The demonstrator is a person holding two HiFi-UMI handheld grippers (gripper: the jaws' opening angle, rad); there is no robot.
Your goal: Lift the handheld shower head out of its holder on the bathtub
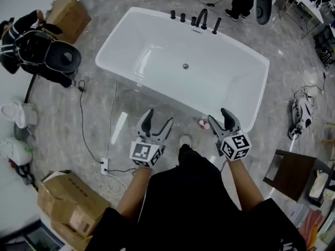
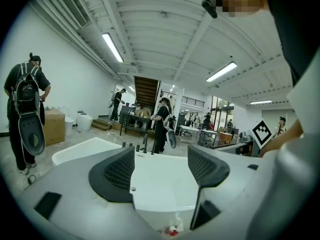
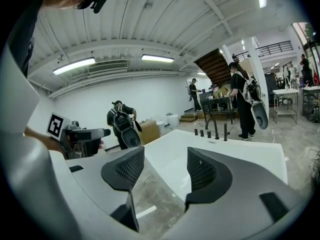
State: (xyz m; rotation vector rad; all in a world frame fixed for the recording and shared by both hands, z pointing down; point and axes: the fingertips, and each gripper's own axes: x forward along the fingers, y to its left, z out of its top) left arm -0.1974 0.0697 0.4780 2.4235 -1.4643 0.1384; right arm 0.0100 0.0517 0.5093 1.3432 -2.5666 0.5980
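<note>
A white freestanding bathtub [image 1: 246, 93] stands on the marble floor ahead of me. Black fittings line its far rim: three knobs, a curved spout [image 1: 202, 18] and, rightmost, the slim handheld shower head [image 1: 216, 25] upright in its holder. It shows again in the right gripper view, the shower head [image 3: 225, 132] standing far beyond the jaws. My left gripper [image 1: 158, 120] and right gripper [image 1: 219, 117] both hover open and empty in front of the tub's near rim, far from the fittings. The left gripper [image 2: 160, 171] looks across the tub [image 2: 75, 151]; the right gripper [image 3: 165, 171] also holds nothing.
Cardboard boxes [image 1: 65, 200] lie at my left and another box [image 1: 68, 17] at the far left beside a person with a backpack [image 1: 31, 46]. A cable and power strip [image 1: 104, 166] cross the floor. A small red-white object [image 1: 203, 124] lies by the tub. A dark stool [image 1: 290, 174] stands right.
</note>
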